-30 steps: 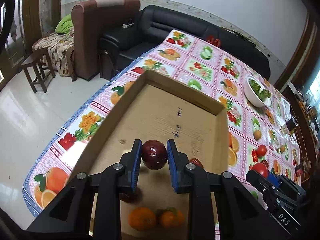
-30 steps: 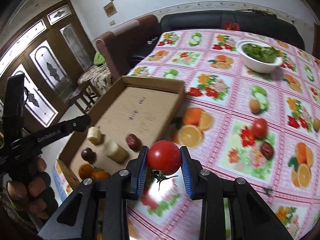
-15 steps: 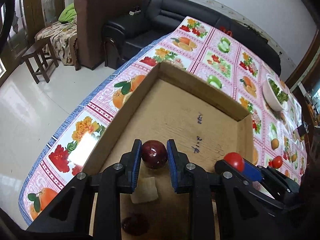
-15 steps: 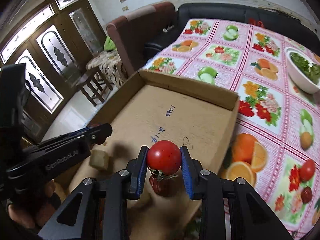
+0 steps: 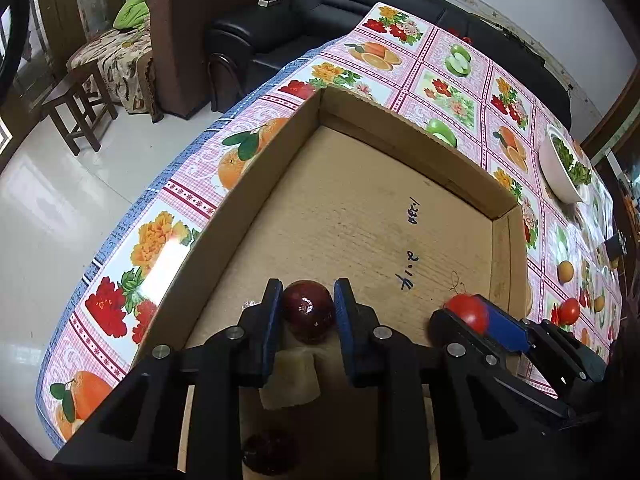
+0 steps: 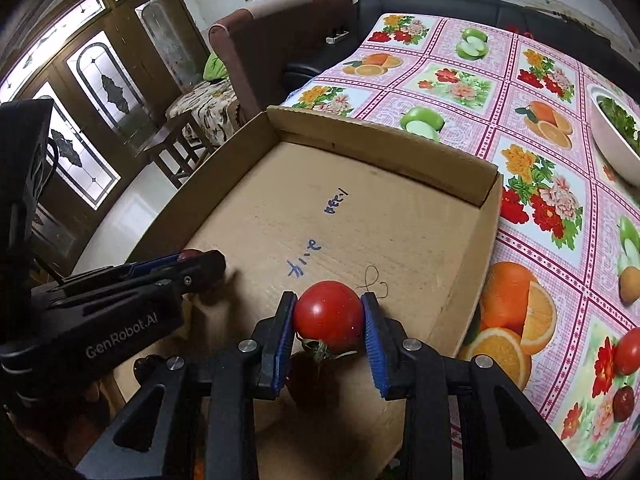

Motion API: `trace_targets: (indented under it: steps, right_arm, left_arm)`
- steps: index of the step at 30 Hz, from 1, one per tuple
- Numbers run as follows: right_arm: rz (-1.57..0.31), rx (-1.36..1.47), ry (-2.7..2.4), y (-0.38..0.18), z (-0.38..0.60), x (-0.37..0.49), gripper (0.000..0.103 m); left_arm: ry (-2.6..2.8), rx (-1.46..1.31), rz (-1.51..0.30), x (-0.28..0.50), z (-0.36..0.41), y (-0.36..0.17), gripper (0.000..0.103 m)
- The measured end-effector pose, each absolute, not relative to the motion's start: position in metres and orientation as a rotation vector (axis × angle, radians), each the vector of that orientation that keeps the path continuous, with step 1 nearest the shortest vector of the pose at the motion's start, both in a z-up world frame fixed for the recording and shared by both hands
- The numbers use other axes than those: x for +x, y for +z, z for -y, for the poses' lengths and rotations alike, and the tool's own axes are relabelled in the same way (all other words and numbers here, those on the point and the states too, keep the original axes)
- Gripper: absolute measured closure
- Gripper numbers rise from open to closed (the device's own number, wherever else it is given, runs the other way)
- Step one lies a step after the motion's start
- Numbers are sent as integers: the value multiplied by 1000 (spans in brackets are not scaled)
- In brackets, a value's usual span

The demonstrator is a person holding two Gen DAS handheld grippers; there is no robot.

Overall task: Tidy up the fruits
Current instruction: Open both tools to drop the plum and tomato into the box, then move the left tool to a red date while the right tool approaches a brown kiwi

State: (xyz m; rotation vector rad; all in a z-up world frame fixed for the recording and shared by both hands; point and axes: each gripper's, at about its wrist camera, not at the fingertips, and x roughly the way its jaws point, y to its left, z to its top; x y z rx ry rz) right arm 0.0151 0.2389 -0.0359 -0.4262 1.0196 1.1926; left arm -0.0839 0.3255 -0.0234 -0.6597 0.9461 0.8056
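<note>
A shallow cardboard box lies on the fruit-print tablecloth. My left gripper hangs low over the box floor with a dark red plum-like fruit between its blue pads. The pads still touch it while the jaws are opening. To its right, my right gripper holds a red tomato just above the floor, its pads also touching as the jaws are opening. The right wrist view shows the left gripper at the left.
A pale cube-shaped piece and another dark fruit lie in the box near me. A second tomato and a dark fruit sit on the cloth at right. A white bowl of greens stands far right.
The right gripper carried the tomato from over the tablecloth into the box and lower. The left gripper moved further into the box and down with the dark fruit.
</note>
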Motion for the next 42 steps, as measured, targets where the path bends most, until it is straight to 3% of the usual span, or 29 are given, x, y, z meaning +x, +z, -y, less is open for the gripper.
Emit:
trace_targets:
  steps: [3,4,22,42]
  right_arm:
    - [-1013,-414,1193,-32,-235,16,61]
    - [-1011,-412,1191,-31,-234,16,58]
    - [-984,-290,1201,1,-174,18,51]
    - [-1004,-81,983,2,-18,83,50]
  left_arm:
    - [809,-672,-923,-87,-323,-19,60]
    - [817,-672,-906,-90,-321,-15,59]
    - [775,-678,-841,-93,-285,14,59]
    - [555,-587,-884,-37,-183,23,59]
